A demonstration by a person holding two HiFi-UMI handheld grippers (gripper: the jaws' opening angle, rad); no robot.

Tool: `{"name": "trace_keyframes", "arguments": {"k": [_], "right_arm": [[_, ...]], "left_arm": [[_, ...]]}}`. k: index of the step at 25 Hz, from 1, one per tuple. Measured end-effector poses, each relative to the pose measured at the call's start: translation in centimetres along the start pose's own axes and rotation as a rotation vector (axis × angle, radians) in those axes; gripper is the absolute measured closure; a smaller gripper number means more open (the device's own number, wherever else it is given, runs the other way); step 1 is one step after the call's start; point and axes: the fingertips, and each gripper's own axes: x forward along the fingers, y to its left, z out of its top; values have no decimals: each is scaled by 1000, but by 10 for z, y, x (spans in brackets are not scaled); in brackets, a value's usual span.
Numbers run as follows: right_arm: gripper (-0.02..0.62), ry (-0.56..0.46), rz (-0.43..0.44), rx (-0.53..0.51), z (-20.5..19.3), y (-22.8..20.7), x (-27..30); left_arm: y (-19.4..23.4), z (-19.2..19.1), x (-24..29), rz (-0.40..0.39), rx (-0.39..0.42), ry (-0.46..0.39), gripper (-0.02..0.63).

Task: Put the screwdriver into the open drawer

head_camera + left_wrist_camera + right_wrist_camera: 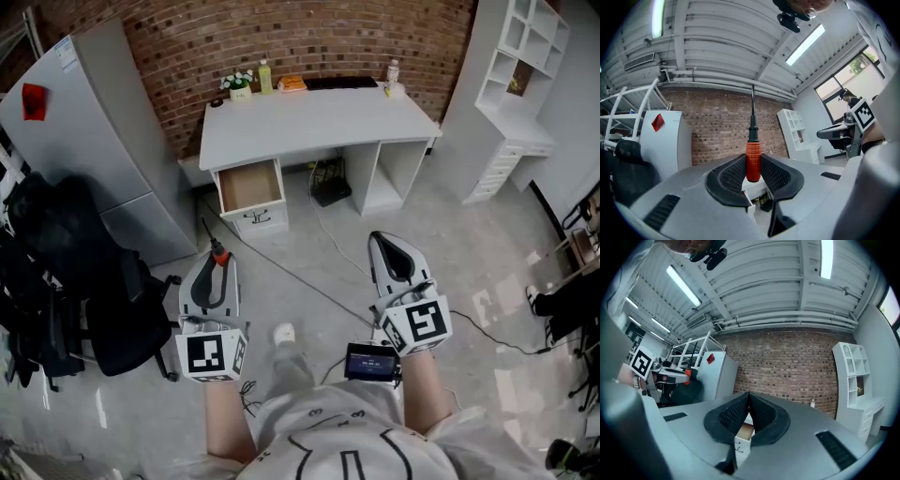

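Head view first: got the screwdriver (217, 251) pinched by its orange handle in the left claw (218, 267), shaft poking forward, well short of the open drawer (250, 186) and a bit to its left; can see that drawer pulled out under the left end of the white surface (319, 122), wooden bottom bare; right claw (389, 251) hanging well off to the drawer's right, carrying nothing; worth minding the cable (300, 279) lying across the floor on the way to the drawer.

Left gripper view next: clamped onto the screwdriver (753, 159) handle with both ribbed pads (727, 177), standing straight up out of the left claw (753, 172) with the shaft in line; looks like a solid grip, so probably no need to regrip; would just carry it forward level, get the tip over the drawer's front edge, then dip the nose to feed the shaft in first; don't let go before getting the handle past that front edge and low inside, otherwise likely to bounce off the rim or roll.

Right gripper view last: right claw (749, 409) shut tight, pads (735, 417) meeting with nothing between; can spot the drawer (743, 433) peeking out just below them, dead ahead; best to hold this one off to the drawer's right, out of the way, or park it against the drawer front to stop any sliding shut.
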Motion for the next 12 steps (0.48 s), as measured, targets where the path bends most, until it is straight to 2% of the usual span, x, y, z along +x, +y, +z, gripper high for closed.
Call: {"name": "trace_keyframes", "arguments": {"k": [9,12], "right_arm": [[577,-6,-3,-30,-3,-10,90],[577,15,-1,-38,-15,-14,127]], "left_arm": [[61,-22,85,13,-50,-16,509],[80,-37,119,8,-60,-3,509]]}}
